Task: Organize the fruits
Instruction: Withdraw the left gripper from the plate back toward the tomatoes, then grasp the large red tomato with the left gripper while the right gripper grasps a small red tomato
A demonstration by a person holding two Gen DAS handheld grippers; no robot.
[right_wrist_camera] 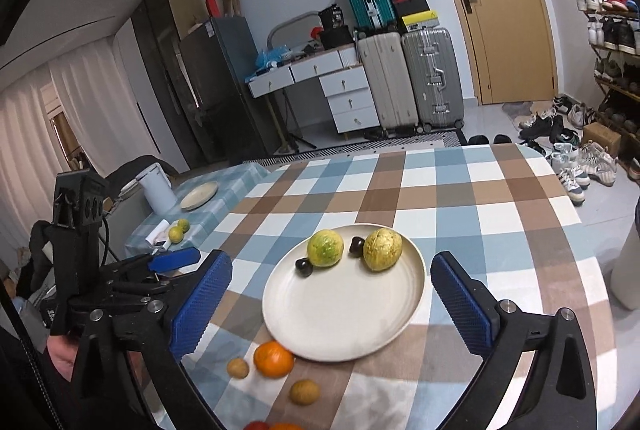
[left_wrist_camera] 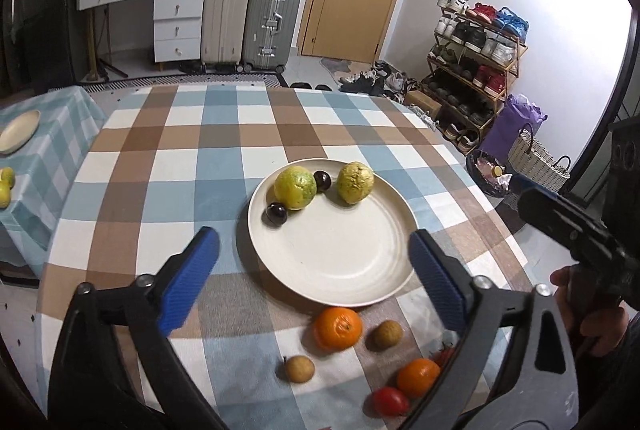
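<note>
A cream plate [left_wrist_camera: 340,270] [right_wrist_camera: 344,322] on the checked tablecloth holds two yellow-green fruits [left_wrist_camera: 295,187] [left_wrist_camera: 355,181] and two dark plums [left_wrist_camera: 276,215] [left_wrist_camera: 322,181]. In front of the plate lie an orange [left_wrist_camera: 338,328] [right_wrist_camera: 273,358], two small brown fruits [left_wrist_camera: 388,334] [left_wrist_camera: 299,368], a second orange [left_wrist_camera: 418,377] and a red tomato [left_wrist_camera: 390,401]. My left gripper [left_wrist_camera: 314,278] is open and empty, hovering over the plate's near edge. My right gripper [right_wrist_camera: 330,306] is open and empty above the plate. The left gripper also shows in the right wrist view [right_wrist_camera: 176,258].
A side table at left carries a second plate [left_wrist_camera: 18,131] [right_wrist_camera: 199,195] and yellow-green fruits [left_wrist_camera: 6,185] [right_wrist_camera: 178,232]. A white jug [right_wrist_camera: 157,189] stands there. Suitcases, a desk, a shoe rack and a door lie beyond the table.
</note>
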